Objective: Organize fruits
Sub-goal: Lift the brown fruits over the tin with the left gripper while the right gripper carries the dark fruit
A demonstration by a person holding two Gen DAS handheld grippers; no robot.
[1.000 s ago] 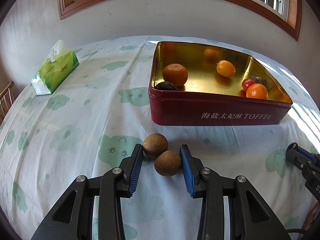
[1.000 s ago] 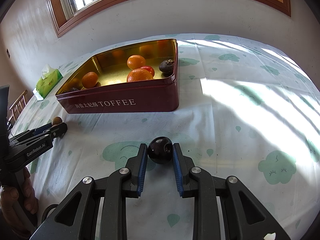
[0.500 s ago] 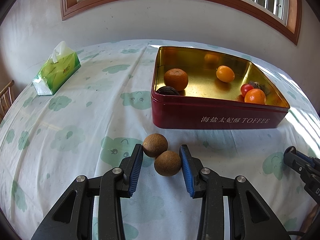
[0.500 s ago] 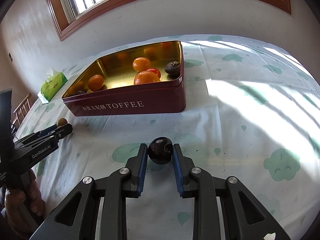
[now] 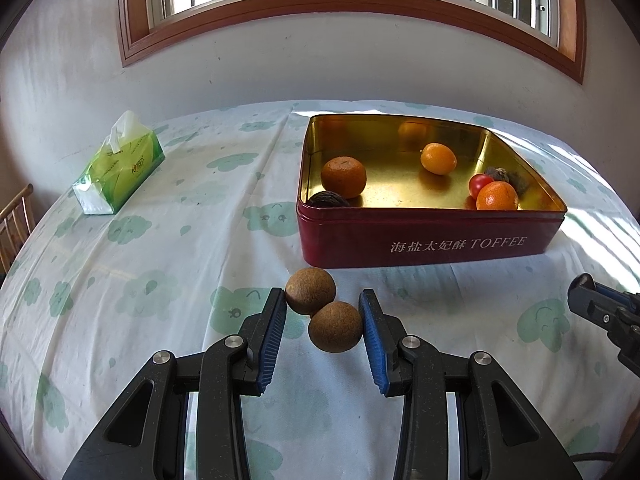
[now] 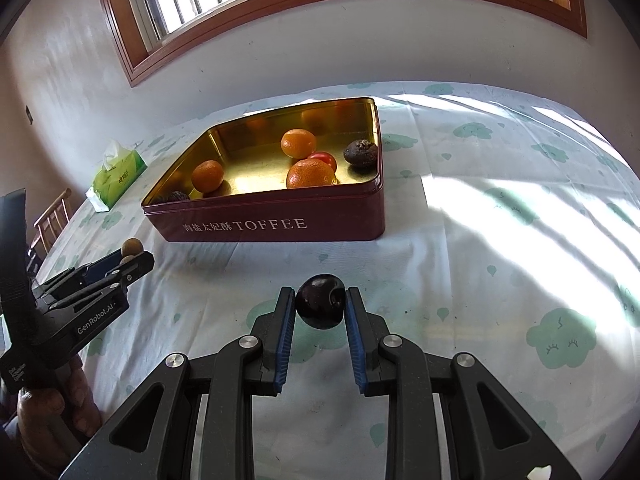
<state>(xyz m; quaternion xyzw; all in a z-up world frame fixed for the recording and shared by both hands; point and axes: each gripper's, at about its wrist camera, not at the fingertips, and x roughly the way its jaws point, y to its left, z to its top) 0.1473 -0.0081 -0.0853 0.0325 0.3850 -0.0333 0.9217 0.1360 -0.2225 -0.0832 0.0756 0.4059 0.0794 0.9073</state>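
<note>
My left gripper [image 5: 323, 312] is shut on two round brown fruits [image 5: 335, 332], pressed side by side between its blue pads and held above the cloth. A dark glossy cherry [image 6: 321, 307] sits pinched in my right gripper [image 6: 321, 309], which is shut on it. Ahead of both stands a red toffee tin [image 5: 428, 240] with a gold inside. It holds two oranges, a kumquat [image 5: 438, 158], a small red tomato [image 5: 480, 185] and two dark fruits. From the right wrist view the same tin [image 6: 280, 222] lies ahead to the left, with the left gripper [image 6: 132, 264] at the far left.
A green tissue pack [image 5: 120, 168] lies at the table's back left. A wooden chair [image 5: 14, 220] stands past the left edge. The round table wears a pale cloth [image 5: 160, 260] with green prints. Wall and window rise behind. A hand [image 6: 40, 404] grips the left tool.
Both views have tilted upward, so the tin sits lower in frame and more window shows. Each gripper keeps its fruit, now raised off the cloth.
</note>
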